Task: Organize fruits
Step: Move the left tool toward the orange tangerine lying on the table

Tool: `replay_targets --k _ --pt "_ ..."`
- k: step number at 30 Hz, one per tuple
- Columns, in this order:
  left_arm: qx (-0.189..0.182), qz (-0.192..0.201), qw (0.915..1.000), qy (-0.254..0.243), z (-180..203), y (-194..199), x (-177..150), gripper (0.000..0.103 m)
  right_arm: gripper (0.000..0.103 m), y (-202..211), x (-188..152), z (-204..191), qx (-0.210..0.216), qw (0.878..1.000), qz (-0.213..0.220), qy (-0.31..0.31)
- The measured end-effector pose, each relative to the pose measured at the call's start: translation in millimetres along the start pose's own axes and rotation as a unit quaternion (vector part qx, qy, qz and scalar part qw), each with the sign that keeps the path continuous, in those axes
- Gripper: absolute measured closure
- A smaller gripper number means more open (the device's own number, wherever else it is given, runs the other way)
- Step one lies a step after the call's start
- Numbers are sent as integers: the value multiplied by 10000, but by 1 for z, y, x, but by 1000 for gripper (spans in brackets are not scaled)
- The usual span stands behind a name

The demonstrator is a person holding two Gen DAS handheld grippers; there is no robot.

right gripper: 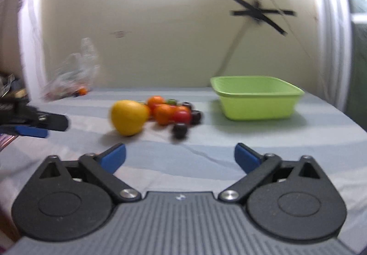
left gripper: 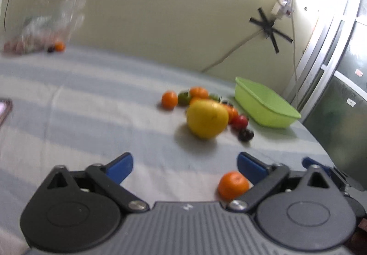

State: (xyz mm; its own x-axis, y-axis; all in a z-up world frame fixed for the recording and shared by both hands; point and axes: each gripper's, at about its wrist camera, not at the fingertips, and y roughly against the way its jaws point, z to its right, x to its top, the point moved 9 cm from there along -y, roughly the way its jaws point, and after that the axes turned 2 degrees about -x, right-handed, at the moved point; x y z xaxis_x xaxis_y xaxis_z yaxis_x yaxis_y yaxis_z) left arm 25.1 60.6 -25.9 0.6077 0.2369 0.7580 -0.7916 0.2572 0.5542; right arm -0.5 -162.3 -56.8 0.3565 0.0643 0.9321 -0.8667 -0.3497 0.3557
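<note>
Both grippers, left gripper [left gripper: 184,166] and right gripper [right gripper: 180,156], stood wide and empty above the striped cloth [right gripper: 160,163], facing the yellow fruit [right gripper: 129,117] beside the green basin [right gripper: 257,97].

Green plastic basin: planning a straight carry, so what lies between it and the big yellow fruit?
A cluster of small orange, red, green and dark fruits lies between the big yellow fruit and the green plastic basin, clearest in the right wrist view.

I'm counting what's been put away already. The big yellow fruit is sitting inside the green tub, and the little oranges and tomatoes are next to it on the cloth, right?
Not quite. The big yellow fruit is on the striped cloth, left of the green tub, not inside it. The right wrist view shows this. The little oranges and tomatoes do lie beside the fruit.
</note>
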Motion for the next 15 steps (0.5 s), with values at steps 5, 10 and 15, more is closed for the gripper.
replay_targets --k 5,10,15 --pt "550 -375 9971 -362 -2 -10 -16 29 25 -4 -5 -26 482 9973 -125 534" --pt "871 -447 9946 -345 -13 -11 -18 31 28 -7 -7 -29 551 9967 -248 537" --pt "983 -475 9933 -369 -17 -12 -19 31 28 -10 -9 -30 544 9967 -339 492"
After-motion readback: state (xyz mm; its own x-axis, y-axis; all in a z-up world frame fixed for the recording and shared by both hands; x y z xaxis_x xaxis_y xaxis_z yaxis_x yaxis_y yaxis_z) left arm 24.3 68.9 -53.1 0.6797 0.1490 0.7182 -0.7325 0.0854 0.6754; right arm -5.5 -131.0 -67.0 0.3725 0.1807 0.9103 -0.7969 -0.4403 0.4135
